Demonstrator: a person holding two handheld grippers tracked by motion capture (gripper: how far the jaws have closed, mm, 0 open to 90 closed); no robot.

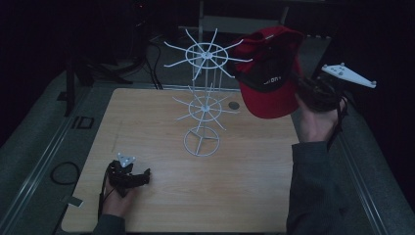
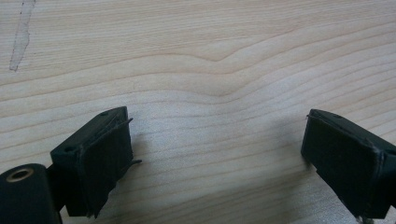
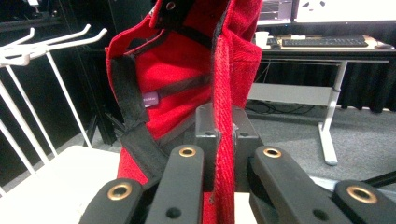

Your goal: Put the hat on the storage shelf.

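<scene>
My right gripper (image 1: 313,90) is held up at the right of the table, shut on the fabric of a red cap (image 1: 266,73) with a black underside. In the right gripper view the cap's (image 3: 187,84) red edge is pinched between the closed pads of the right gripper (image 3: 224,137). A white wire hook rack (image 1: 205,98) with two tiers of spokes stands mid-table, just left of the cap; its hooks (image 3: 28,46) show at the left of that view. My left gripper (image 1: 143,178) rests low on the near left of the table. In its own view the left gripper (image 2: 217,140) is open over bare wood.
The wooden table (image 1: 147,122) has a small dark disc (image 1: 234,105) behind the rack's base. A cable loop (image 1: 63,172) lies on the floor at the left. A desk with a keyboard (image 3: 327,44) stands far off behind the cap.
</scene>
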